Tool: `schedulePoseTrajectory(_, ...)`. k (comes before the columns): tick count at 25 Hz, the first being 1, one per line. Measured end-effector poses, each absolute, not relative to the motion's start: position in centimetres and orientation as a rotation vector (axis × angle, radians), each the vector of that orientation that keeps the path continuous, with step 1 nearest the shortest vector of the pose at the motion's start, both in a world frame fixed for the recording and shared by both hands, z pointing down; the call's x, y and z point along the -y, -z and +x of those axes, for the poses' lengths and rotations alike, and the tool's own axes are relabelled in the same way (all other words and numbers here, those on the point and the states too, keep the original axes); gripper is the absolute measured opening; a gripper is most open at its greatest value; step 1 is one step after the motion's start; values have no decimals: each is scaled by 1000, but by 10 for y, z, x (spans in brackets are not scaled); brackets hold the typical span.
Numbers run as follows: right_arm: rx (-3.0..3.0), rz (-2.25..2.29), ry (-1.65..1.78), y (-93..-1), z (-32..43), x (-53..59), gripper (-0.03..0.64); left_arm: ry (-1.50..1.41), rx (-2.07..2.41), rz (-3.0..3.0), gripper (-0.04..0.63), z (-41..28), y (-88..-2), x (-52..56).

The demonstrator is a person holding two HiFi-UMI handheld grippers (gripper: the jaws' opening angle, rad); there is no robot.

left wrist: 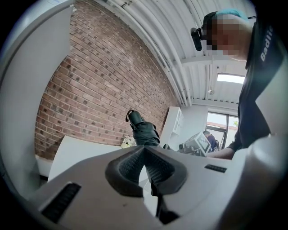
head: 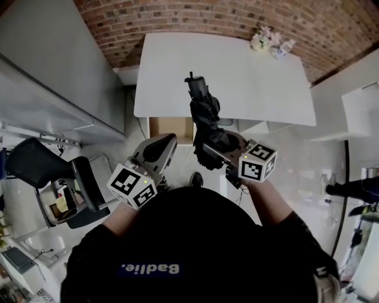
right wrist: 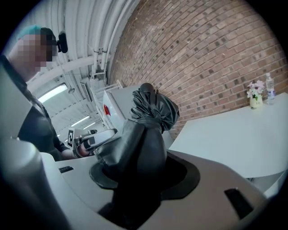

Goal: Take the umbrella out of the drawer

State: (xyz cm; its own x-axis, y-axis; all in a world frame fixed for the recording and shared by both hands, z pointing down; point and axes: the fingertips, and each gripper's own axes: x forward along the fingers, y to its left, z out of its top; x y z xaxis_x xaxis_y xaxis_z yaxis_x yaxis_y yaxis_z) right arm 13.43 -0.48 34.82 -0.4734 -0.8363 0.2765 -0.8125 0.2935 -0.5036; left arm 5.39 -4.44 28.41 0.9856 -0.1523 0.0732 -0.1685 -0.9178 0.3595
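A black folded umbrella (head: 204, 115) stands upright in the air in front of the white table, handle end up. My right gripper (head: 211, 149) is shut on its lower, bunched fabric part. In the right gripper view the umbrella (right wrist: 148, 130) fills the space between the jaws of the right gripper (right wrist: 144, 175). The drawer (head: 172, 127) under the table's left end is open, and its wooden inside shows. My left gripper (head: 159, 148) hovers just left of the umbrella, near the drawer. Its pads (left wrist: 155, 166) meet with nothing between them, and the umbrella (left wrist: 143, 132) shows beyond them.
The white table (head: 237, 77) stands against a brick wall (head: 177, 18). A small vase of flowers (head: 260, 40) and a bottle (head: 283, 48) sit at its far right. A black chair (head: 35, 163) is at the left, and white shelving (head: 361, 109) at the right.
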Motion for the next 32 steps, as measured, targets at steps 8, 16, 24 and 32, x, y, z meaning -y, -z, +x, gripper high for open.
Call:
schedulePoseTrajectory(8,-2469,-1601,808,-313,146,1,222,-81,218,2770,-3,74,-282,41)
schedulePoseTrajectory(16,-2483,-1623,774,-308,146,0,224,-81,223,2773,-3,74,-283,39)
schedulePoseTrajectory(24,-2482,-1605,809,-312,145,-1,224,-88,237,2766,-3,76,-284,37)
schedulePoseTrajectory(32,-2475,-1613,810,-313,142,0,222,-83,254,2762,-3,68,-284,36)
